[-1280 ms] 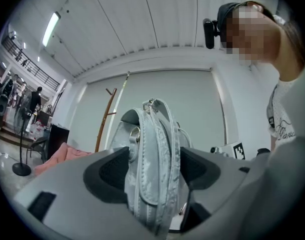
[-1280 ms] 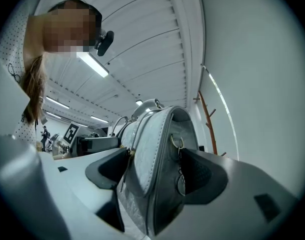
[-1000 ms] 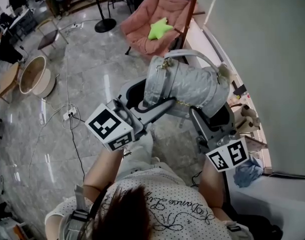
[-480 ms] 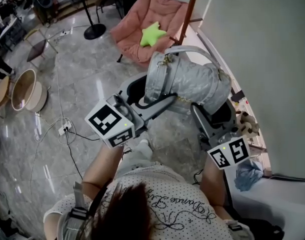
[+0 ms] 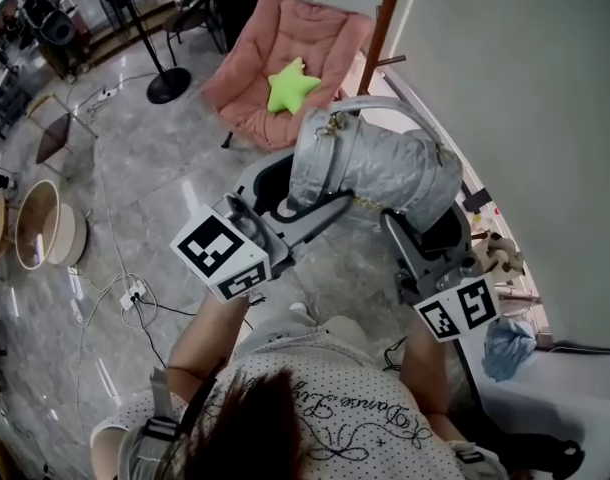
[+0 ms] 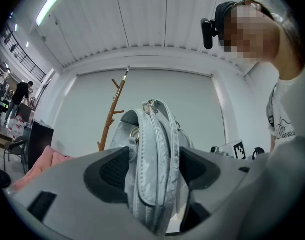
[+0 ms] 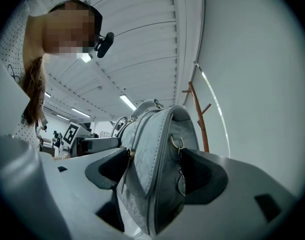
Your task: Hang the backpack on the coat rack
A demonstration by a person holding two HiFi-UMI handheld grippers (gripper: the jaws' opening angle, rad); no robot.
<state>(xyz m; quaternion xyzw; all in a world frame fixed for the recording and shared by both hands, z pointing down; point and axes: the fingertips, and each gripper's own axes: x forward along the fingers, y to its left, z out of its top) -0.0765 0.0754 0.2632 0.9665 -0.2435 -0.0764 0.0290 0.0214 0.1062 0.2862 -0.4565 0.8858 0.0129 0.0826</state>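
A silver-grey quilted backpack (image 5: 375,163) is held up in the air between both grippers. My left gripper (image 5: 300,193) is shut on its left end, the backpack (image 6: 152,164) filling the space between the jaws. My right gripper (image 5: 430,223) is shut on the other end of the backpack (image 7: 155,176). The carry handle (image 5: 385,108) arches over the top. The brown wooden coat rack (image 5: 385,13) stands just beyond, by the white wall; its pole and pegs show as the coat rack (image 6: 114,111) left of the bag, and as the coat rack (image 7: 197,116) right of it.
A pink chair (image 5: 285,63) with a green star cushion (image 5: 290,83) sits on the floor behind the bag. A black lamp base (image 5: 168,85), a round tub (image 5: 45,233) and floor cables (image 5: 125,288) lie to the left. Small items line the wall's foot at right.
The view has shifted: chair, cushion and coat rack have slid downward and nearer in the head view. Both grippers still hold the backpack in the same pose.
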